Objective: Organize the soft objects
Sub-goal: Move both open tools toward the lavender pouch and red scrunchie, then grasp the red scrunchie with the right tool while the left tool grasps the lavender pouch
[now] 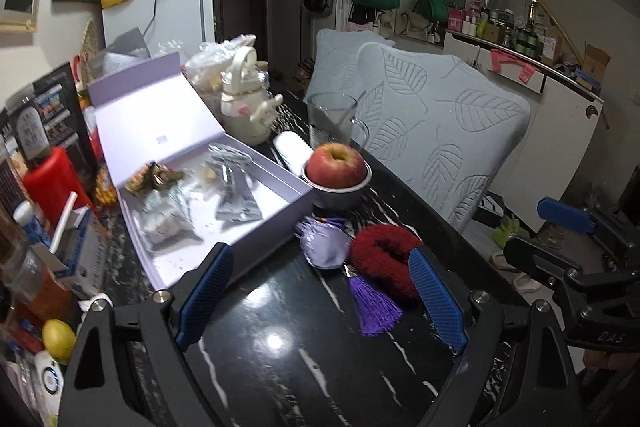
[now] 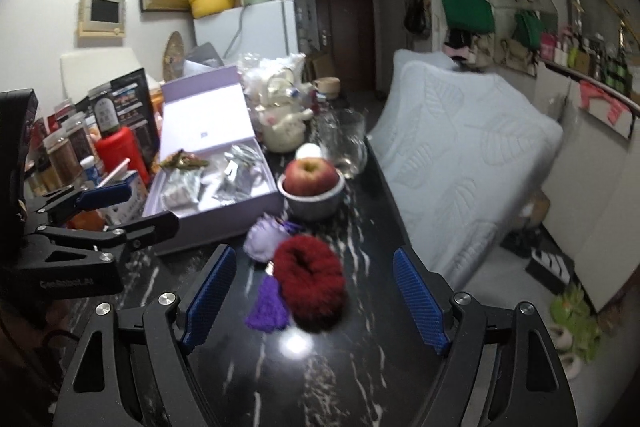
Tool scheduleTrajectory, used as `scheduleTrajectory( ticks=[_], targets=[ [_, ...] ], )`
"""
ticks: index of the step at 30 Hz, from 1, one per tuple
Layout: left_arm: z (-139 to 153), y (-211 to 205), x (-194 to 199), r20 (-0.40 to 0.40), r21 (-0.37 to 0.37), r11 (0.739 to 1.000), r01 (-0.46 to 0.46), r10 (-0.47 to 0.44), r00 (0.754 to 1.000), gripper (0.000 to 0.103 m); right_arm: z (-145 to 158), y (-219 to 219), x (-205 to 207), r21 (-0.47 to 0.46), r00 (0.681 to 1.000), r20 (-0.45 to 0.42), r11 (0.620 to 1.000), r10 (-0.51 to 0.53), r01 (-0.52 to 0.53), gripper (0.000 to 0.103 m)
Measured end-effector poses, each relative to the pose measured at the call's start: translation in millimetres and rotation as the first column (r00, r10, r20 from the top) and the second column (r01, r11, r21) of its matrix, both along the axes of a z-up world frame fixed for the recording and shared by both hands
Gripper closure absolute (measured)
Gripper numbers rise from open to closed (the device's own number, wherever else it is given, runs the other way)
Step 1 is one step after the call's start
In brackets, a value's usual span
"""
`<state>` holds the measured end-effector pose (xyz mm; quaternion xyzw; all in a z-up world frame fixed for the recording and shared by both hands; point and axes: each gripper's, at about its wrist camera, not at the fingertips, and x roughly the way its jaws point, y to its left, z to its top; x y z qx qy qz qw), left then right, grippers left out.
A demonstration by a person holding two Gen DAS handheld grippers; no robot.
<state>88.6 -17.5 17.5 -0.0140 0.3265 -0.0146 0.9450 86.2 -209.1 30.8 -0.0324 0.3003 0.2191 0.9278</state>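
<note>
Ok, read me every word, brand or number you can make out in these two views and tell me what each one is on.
"DAS": on the black body of the right claw, seen from the left wrist view.
"GenRobot.AI", blurred, likely reading: on the black body of the left claw, seen from the right wrist view.
Black box behind the red bottle: print too small to read.
Lilac box lid label: too small to read.

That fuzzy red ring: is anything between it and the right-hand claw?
Nothing visible. The red scrunchie lies on bare black table ahead of the open right gripper; the purple tassel pouch touches its left side.
</note>
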Motion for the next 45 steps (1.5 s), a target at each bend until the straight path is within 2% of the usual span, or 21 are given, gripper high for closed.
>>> scheduleTrajectory(
  ticks=[12, 16, 19, 30, 31, 33, 34, 37, 40, 45],
  targets=[
    [-37.6, -0.9, 22.8, -0.075, -0.044, 0.999, -0.01, 0.007, 0.997, 0.013, -41.0, -13.4, 26.6, 0.001, 0.994, -0.105, 1.0, -0.014, 0.015, 0.021],
    [-46.8, 2.8, 32.7, -0.094, -0.04, 0.999, -0.013, 0.009, 0.996, 0.013, -53.1, -5.4, 38.6, -0.008, 0.992, -0.127, 1.0, 0.001, -0.002, 0.021],
    [-52.7, 8.1, 40.4, -0.106, -0.044, 0.999, -0.018, 0.013, 0.994, 0.013, -64.4, 3.9, 49.9, -0.012, 0.988, -0.156, 1.0, 0.019, -0.021, 0.016],
    [-69.1, 22.8, 64.4, -0.12, 0.001, 0.999, -0.036, 0.036, 0.992, 0.013, -108.0, 38.1, 95.8, -0.01, 0.956, -0.28, 0.995, 0.092, -0.098, 0.016],
    [-71.1, 23.7, 67.1, -0.125, -0.002, 0.999, -0.036, 0.036, 0.991, 0.013, -111.1, 39.0, 98.4, -0.008, 0.952, -0.29, 0.994, 0.099, -0.106, 0.017],
    [-74.2, 24.7, 71.5, -0.134, -0.006, 0.999, -0.037, 0.036, 0.99, 0.013, -117.0, 40.9, 102.4, 0.013, 0.941, -0.311, 0.991, 0.132, -0.135, 0.034],
    [-76.5, 25.1, 74.3, -0.141, -0.009, 0.999, -0.038, 0.036, 0.989, 0.013, -118.2, 42.1, 103.5, 0.023, 0.938, -0.316, 0.989, 0.145, -0.145, 0.052],
    [-81.5, 23.9, 80.5, -0.153, -0.007, 0.999, -0.04, 0.039, 0.987, 0.013, -117.9, 40.9, 103.5, 0.022, 0.944, -0.288, 0.987, 0.158, -0.158, 0.068],
    [-86.8, 20.1, 87.5, -0.166, -0.013, 1.0, -0.028, 0.026, 0.986, 0.013, -111.5, 34.8, 104.3, 0.021, 0.952, -0.264, 0.988, 0.154, -0.154, 0.074],
    [-90.5, 9.3, 101.4, -0.171, -0.029, 1.0, -0.004, -0.001, 0.985, 0.013, -109.7, 16.8, 117.0, 0.016, 0.963, -0.261, 0.998, 0.07, -0.068, 0.074]
  ],
)
